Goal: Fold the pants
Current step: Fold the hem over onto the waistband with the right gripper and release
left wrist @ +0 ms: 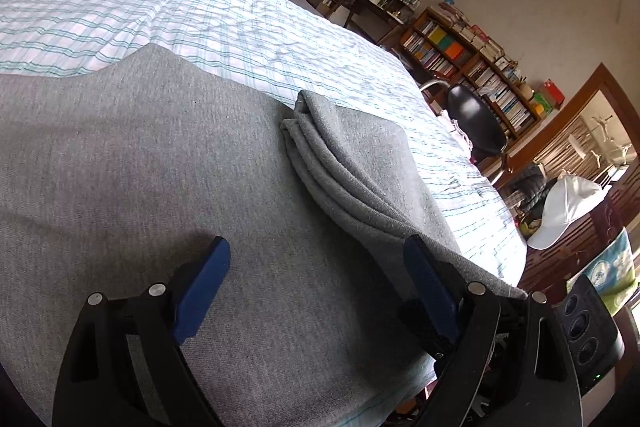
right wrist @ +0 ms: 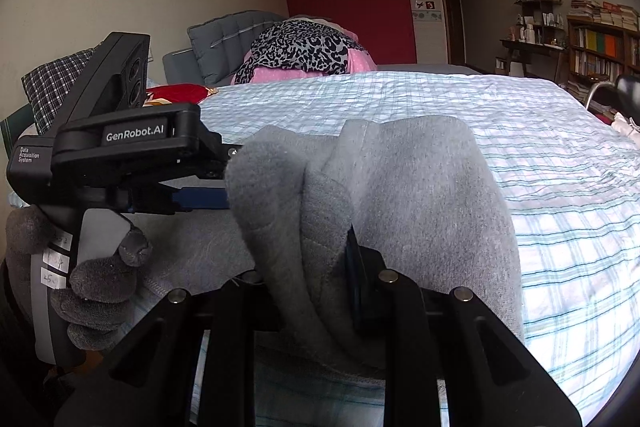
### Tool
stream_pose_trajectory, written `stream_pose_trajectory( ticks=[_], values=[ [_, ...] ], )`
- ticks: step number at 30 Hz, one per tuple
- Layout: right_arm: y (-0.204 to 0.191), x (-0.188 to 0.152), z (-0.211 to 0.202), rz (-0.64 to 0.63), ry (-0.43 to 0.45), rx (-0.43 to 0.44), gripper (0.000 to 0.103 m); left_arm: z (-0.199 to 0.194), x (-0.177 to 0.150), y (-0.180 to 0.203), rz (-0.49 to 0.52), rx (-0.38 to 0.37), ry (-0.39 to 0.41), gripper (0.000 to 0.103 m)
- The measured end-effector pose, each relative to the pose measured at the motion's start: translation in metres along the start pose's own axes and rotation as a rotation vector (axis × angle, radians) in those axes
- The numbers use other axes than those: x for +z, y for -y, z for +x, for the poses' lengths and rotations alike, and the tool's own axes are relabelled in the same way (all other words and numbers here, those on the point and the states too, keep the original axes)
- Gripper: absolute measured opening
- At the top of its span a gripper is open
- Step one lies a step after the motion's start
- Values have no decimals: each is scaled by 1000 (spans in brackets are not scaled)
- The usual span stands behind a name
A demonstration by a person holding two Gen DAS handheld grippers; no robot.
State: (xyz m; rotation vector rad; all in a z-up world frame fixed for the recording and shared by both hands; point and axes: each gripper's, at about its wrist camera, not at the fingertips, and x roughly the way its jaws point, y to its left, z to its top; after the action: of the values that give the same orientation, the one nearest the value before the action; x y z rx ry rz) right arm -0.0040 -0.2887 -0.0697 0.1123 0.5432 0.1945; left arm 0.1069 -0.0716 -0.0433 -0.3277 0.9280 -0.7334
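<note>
Grey pants [left wrist: 160,167] lie spread over a bed with a pale plaid sheet [left wrist: 200,23]. My left gripper [left wrist: 316,243] hovers just above the cloth, blue pads wide apart and open, nothing pinched between them. To its right a folded bunch of the pants [left wrist: 344,167] rests in layers. In the right wrist view my right gripper [right wrist: 320,267] is shut on that bunched pants fabric [right wrist: 420,187], which drapes over and hides its left finger. The left gripper [right wrist: 208,197] shows at the left there, held by a grey-gloved hand [right wrist: 100,287].
A leopard-print and pink bundle [right wrist: 304,51] and grey cushions [right wrist: 224,43] sit at the head of the bed. The bed's right edge drops off near a black chair [left wrist: 476,123], a bookshelf [left wrist: 460,59] and a white cap [left wrist: 568,207].
</note>
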Motion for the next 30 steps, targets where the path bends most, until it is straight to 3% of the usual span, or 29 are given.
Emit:
stream_pose_trajectory(
  ticks=[6, 16, 18, 20, 23, 27, 30],
  values=[
    [2, -4, 0, -11, 3, 13, 22, 1, 3, -5, -63, -112, -24, 93],
    [-3, -12, -1, -37, 11, 38, 22, 26, 14, 6, -58, -143, -102, 92],
    [-2, -12, -1, -32, 14, 40, 22, 29, 17, 7, -72, -167, -109, 78],
    [-1, -9, -1, -33, 23, 35, 22, 30, 20, 5, -85, -171, -108, 45],
    [-3, -11, -5, -29, 30, 47, 22, 19, 23, 9, -31, -135, -40, 30],
    [-11, -11, -4, -50, 33, 95, 22, -9, 17, 27, 145, 2, 95, 27],
    [-18, -16, 9, -69, -19, 106, 23, -5, 14, 15, 150, 136, 59, 27]
  ],
)
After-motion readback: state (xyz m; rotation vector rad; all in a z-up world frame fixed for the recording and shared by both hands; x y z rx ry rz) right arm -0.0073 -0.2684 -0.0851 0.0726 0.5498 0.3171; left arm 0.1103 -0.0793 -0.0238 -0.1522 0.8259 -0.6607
